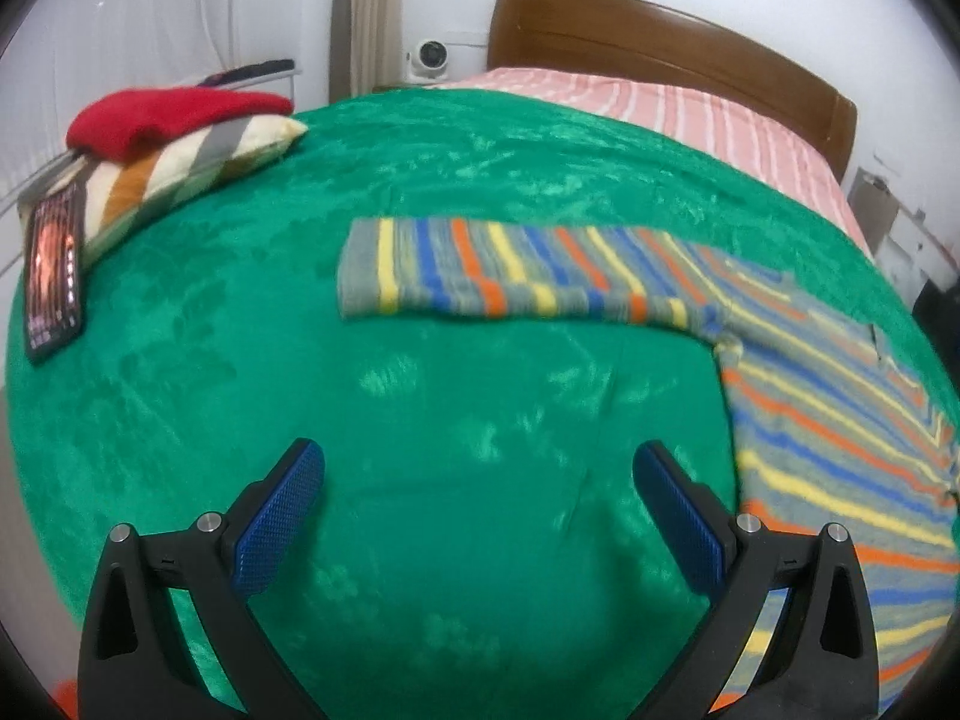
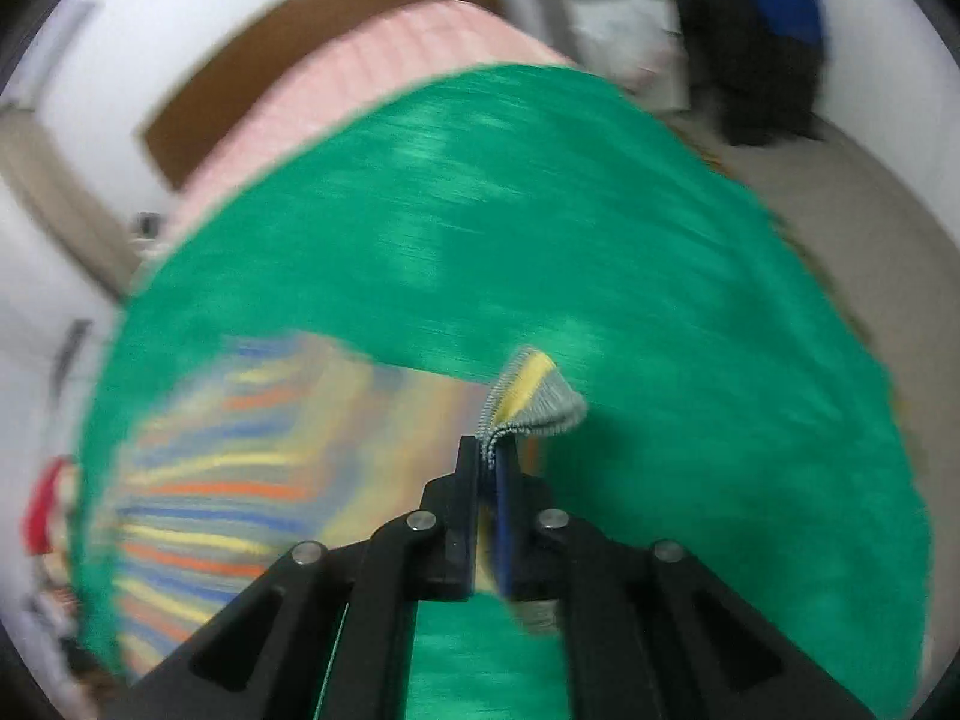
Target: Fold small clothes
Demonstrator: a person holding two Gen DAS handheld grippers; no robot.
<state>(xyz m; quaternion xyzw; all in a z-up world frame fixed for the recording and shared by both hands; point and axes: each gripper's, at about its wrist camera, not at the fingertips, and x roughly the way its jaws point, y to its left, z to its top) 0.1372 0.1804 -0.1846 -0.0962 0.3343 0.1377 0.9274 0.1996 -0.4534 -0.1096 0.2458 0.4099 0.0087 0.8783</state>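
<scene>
A small striped sweater (image 1: 828,396), grey with yellow, blue and orange bands, lies on the green blanket (image 1: 420,420). One sleeve (image 1: 510,273) stretches flat to the left. My left gripper (image 1: 479,462) is open and empty above bare blanket, left of the sweater's body. In the blurred right wrist view, my right gripper (image 2: 489,450) is shut on the cuff (image 2: 534,399) of the other sleeve and holds it lifted off the blanket (image 2: 540,240). The sweater's body (image 2: 228,480) lies to its left.
A striped pillow (image 1: 180,168) with a red garment (image 1: 168,117) on it sits at the far left, a phone (image 1: 54,276) beside it. A pink striped sheet (image 1: 660,108) and wooden headboard (image 1: 660,42) lie beyond. The floor (image 2: 870,228) is right of the bed.
</scene>
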